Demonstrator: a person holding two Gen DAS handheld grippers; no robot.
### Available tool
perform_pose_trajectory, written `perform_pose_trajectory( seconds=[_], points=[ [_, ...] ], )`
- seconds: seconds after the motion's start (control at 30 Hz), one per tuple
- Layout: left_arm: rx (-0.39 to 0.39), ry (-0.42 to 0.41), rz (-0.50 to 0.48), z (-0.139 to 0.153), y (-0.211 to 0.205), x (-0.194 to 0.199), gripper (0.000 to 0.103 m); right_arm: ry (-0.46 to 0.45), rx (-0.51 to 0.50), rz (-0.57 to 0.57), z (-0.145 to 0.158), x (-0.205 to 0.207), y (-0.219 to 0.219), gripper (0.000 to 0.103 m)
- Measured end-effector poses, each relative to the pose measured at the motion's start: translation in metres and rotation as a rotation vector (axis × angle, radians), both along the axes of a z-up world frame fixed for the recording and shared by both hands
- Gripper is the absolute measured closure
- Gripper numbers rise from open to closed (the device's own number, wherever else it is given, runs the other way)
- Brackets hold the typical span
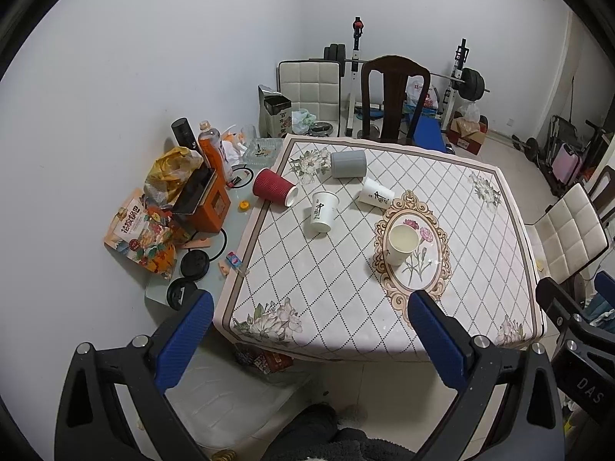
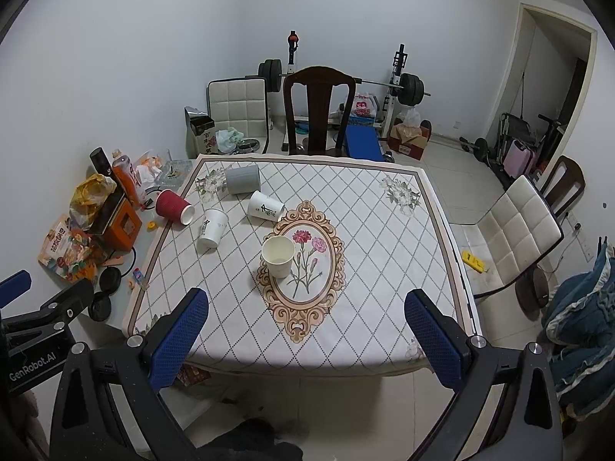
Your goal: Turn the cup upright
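Note:
Several cups sit on the patterned table [image 1: 480,269] [image 2: 384,288]. A cream paper cup [image 1: 401,244] [image 2: 277,256] stands upright on the oval flower motif. A red ribbed cup [image 1: 273,191] [image 2: 173,207] lies on its side at the left edge. A white printed cup [image 1: 323,211] [image 2: 212,228] stands upside down. Another white printed cup [image 1: 376,197] [image 2: 265,206] and a grey cup [image 1: 348,164] [image 2: 243,179] lie on their sides. My left gripper [image 1: 311,313] and right gripper [image 2: 305,309] are open and empty, held above the table's near edge.
Snack bags [image 1: 140,232], an orange box [image 1: 207,207] and a bottle [image 1: 211,146] crowd a side surface at the left. A dark wooden chair [image 2: 317,107] stands behind the table and a white padded chair [image 2: 515,226] at the right. Weight gear [image 2: 407,88] lines the far wall.

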State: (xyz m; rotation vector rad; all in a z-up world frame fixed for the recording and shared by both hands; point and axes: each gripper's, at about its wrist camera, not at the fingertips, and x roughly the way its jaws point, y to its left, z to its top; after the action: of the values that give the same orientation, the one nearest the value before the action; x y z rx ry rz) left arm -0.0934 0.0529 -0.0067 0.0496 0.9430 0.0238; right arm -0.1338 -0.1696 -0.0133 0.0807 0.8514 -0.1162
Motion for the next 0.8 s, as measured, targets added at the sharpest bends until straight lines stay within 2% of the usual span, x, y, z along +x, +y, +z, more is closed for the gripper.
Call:
perform_pose_trajectory(
  seconds=[0.8],
  points=[
    [-0.001, 0.003, 0.001, -0.001, 0.001, -0.004, 0.000, 0.023, 0.013, -0.019, -0.015, -0.013, 0.003, 0.000]
  ],
)
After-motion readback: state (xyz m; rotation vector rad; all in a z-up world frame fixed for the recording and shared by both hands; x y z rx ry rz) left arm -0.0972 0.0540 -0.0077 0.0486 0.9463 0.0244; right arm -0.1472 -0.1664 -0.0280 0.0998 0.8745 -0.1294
